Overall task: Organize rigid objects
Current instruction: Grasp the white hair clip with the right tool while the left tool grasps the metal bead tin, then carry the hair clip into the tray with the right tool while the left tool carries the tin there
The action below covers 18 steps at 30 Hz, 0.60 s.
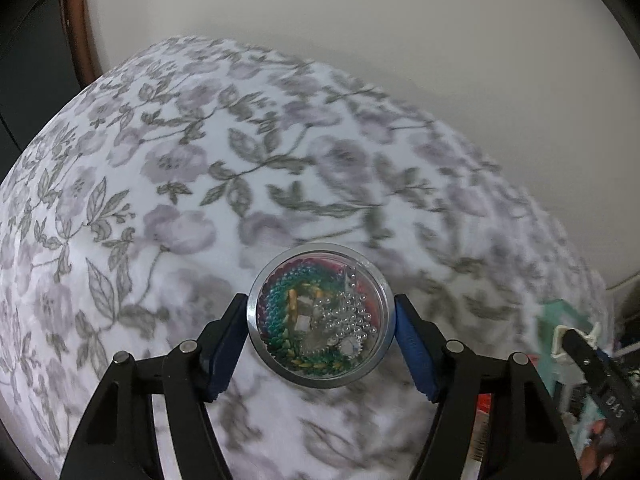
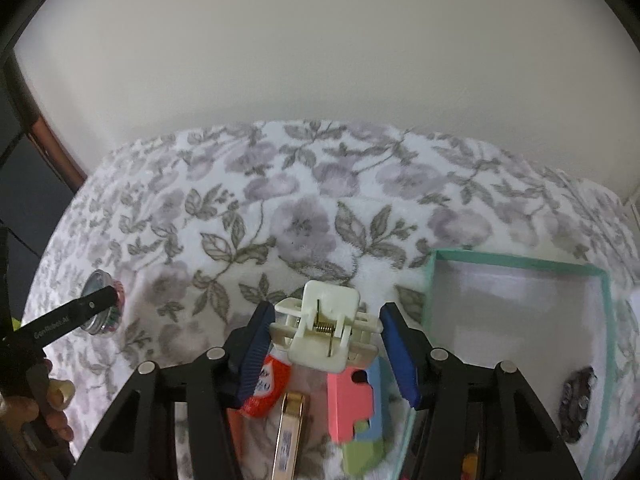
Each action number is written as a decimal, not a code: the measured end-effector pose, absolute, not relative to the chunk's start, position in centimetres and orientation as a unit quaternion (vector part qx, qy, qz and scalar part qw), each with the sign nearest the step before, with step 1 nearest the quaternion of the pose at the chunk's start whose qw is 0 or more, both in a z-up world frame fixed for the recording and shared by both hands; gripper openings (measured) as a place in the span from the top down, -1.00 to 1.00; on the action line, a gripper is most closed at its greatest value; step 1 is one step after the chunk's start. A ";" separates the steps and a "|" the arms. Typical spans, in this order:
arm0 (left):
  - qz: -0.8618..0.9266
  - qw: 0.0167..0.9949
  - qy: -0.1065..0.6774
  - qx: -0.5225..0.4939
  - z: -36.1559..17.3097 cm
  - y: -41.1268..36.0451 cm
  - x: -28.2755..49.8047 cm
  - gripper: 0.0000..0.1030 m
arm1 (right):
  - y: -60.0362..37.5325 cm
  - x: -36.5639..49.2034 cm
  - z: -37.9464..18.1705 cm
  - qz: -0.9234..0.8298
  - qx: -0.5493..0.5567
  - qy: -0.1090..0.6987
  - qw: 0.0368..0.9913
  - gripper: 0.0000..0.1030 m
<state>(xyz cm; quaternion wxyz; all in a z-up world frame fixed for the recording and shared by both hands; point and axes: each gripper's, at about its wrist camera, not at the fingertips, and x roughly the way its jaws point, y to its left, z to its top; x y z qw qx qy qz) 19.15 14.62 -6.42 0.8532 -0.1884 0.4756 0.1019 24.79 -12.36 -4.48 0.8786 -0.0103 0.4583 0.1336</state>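
Note:
My left gripper (image 1: 320,316) is shut on a round clear-lidded tin of coloured beads (image 1: 319,315), held above the floral cloth (image 1: 180,184). The tin also shows at the left of the right wrist view (image 2: 102,308), between the left gripper's fingers (image 2: 86,308). My right gripper (image 2: 322,328) is shut on a white plastic claw clip (image 2: 324,330), held over the cloth just left of a teal-edged open box (image 2: 516,308). The right gripper shows at the right edge of the left wrist view (image 1: 576,340), with the clip's white tip visible.
Below the clip lie a red-and-white tube (image 2: 266,388), a gold-capped stick (image 2: 290,436) and pink, blue and green card pieces (image 2: 352,404). A dark beaded item (image 2: 578,400) lies in the box. A pale wall stands behind the cloth (image 2: 320,60).

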 end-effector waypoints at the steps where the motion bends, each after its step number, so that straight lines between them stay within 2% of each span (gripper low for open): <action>1: 0.096 0.856 0.471 -0.190 -5.7 13.9 18.8 -0.40 | -12.7 24.4 -4.1 0.132 -0.006 0.456 0.880 -0.11; 8: 0.040 0.876 0.435 -0.202 -1.0 8.0 16.4 -0.40 | -16.6 21.2 -1.0 0.113 0.027 0.439 0.891 -0.12; 18: -0.033 0.890 0.426 -0.160 1.5 -2.1 16.3 -0.40 | -23.1 19.9 -0.7 0.074 0.015 0.433 0.898 -0.12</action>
